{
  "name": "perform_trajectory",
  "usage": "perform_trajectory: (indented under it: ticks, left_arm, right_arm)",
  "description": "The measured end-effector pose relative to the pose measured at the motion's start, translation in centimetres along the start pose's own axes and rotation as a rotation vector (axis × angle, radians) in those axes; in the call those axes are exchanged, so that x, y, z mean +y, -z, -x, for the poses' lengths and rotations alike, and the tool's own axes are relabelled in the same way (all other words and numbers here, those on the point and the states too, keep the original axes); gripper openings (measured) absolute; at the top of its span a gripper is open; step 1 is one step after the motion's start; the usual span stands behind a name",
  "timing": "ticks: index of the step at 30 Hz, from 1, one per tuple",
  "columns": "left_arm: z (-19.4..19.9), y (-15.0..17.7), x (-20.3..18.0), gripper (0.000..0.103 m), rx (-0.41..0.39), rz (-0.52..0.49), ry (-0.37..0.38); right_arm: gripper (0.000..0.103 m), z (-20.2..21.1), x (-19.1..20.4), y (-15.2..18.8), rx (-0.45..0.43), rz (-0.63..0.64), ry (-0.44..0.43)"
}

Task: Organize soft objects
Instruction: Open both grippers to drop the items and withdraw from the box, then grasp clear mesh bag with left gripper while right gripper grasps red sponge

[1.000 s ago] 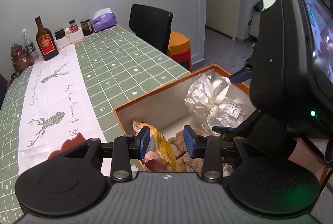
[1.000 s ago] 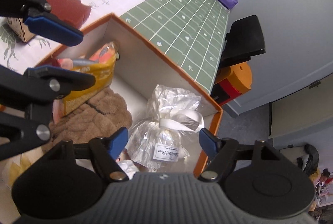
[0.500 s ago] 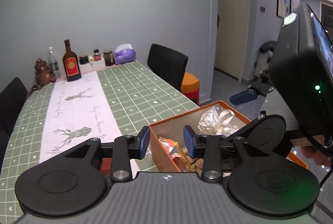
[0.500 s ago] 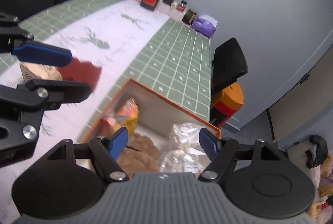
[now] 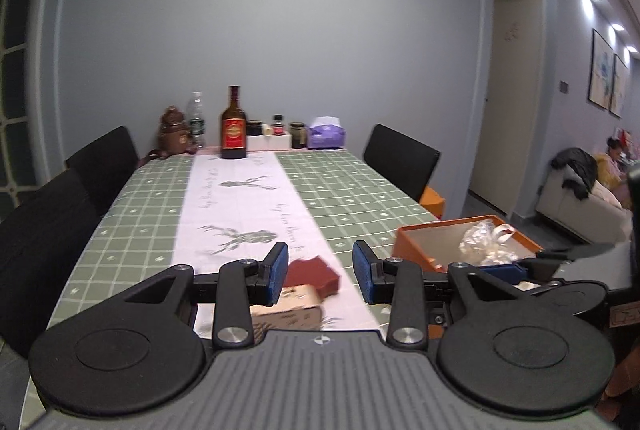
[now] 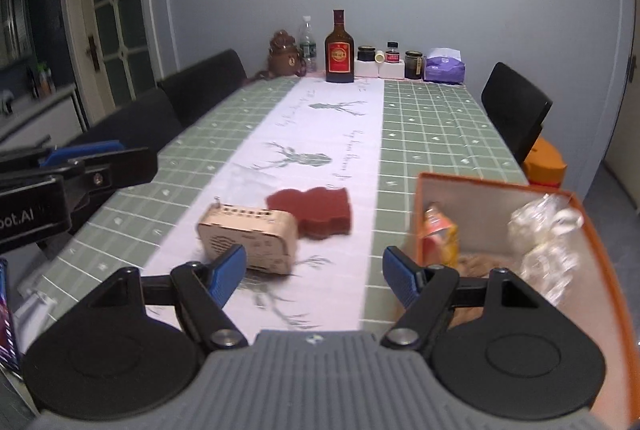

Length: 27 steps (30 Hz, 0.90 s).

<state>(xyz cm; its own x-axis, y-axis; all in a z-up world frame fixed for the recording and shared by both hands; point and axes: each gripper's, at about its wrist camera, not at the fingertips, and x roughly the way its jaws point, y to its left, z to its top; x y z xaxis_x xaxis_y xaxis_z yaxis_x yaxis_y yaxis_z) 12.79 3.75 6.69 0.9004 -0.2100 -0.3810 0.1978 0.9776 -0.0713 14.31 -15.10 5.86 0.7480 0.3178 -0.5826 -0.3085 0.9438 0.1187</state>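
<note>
An orange box stands at the table's near right and holds a yellow snack bag, a brown plush and a clear crinkly bag; the box also shows in the left wrist view. A dark red sponge and a beige wooden box lie on the white runner. My right gripper is open and empty above the table's near edge. My left gripper is open and empty, just before the sponge and the wooden box.
At the far end stand a brown bottle, a water bottle, a bear figure, small jars and a purple tissue pack. Black chairs flank the table. An orange stool sits at right.
Both grippers have lifted out of the orange box and levelled out, pulling back to the table's near edge. Both stay open and empty. The box contents stay in place.
</note>
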Motion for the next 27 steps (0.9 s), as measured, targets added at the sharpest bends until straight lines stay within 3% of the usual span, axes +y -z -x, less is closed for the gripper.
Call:
perform_trajectory:
  ticks: [5, 13, 19, 27]
  left_arm:
    - [0.9, 2.6, 2.6, 0.043, 0.017, 0.039, -0.043]
    - [1.4, 5.2, 5.4, 0.043, 0.086, 0.106, -0.039]
    - [0.6, 4.8, 7.2, 0.043, 0.103, 0.174, -0.033]
    - [-3.3, 2.8, 8.2, 0.043, 0.156, 0.219, -0.066]
  right_arm:
    - [0.074, 0.2, 1.8, 2.5, -0.044, -0.061, -0.015]
    - [0.074, -0.9, 2.3, 4.2, 0.001, -0.095, -0.015]
    - [0.074, -2.7, 1.7, 3.3, 0.034, -0.080, -0.023]
    - [0.074, -6.5, 0.1, -1.1, 0.110, -0.103, -0.045]
